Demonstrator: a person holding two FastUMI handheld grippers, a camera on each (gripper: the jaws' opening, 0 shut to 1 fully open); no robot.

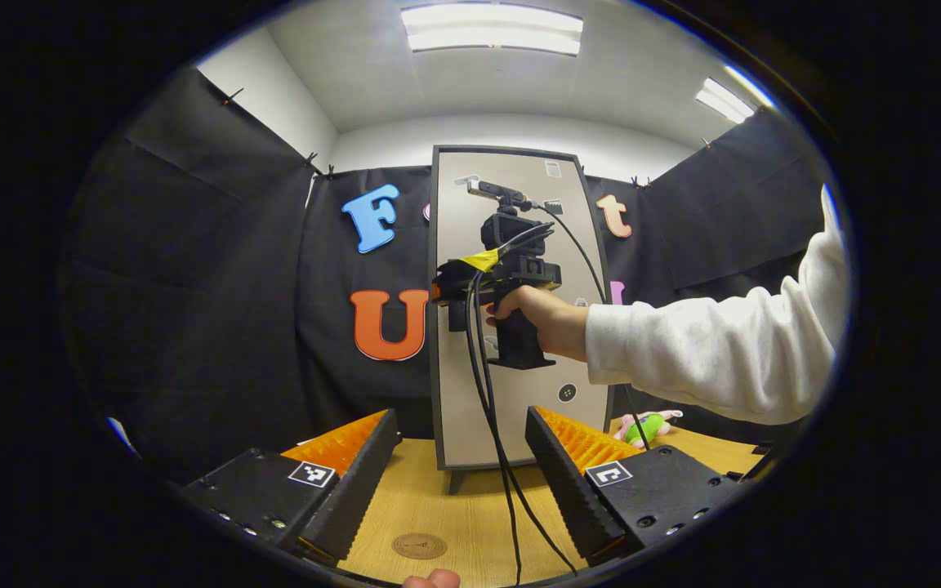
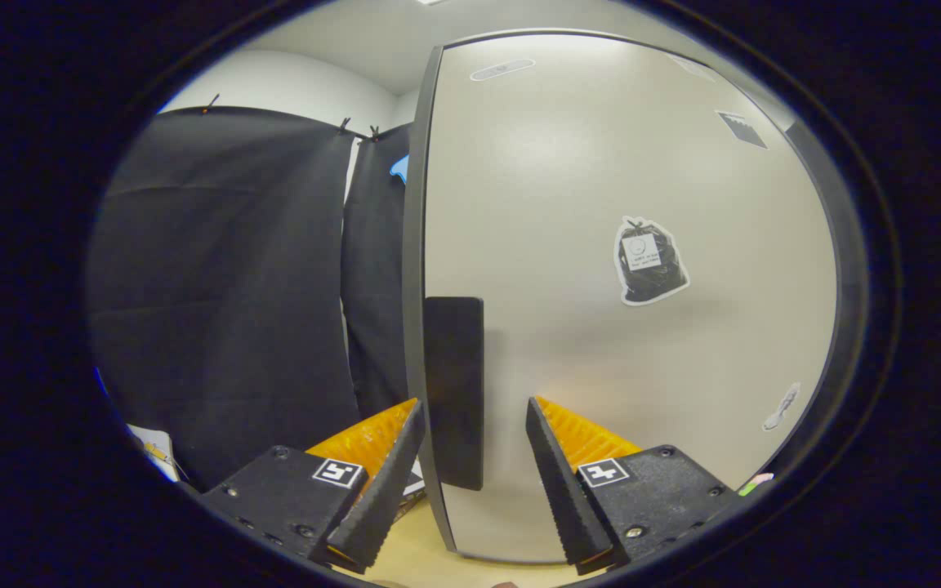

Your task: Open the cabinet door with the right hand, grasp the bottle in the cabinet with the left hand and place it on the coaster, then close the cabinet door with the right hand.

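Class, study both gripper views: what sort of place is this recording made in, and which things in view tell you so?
Probably a staged recording booth: black cloth walls, a lone small cabinet on a wooden table, and ceiling strip lights.

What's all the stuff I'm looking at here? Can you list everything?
Cabinet: one, beige door with dark frame, on the table, door shut.
Door handle: one, black, at the door's left edge.
Stickers: several on the door.
Coaster: one, brown, round, near table edge.
Table: one, wooden.
Soft toy: one, green and pink, right of cabinet.
Left gripper: open, above the table.
Right gripper: open, fingers either side of the handle.
Hand: one, white sleeve.
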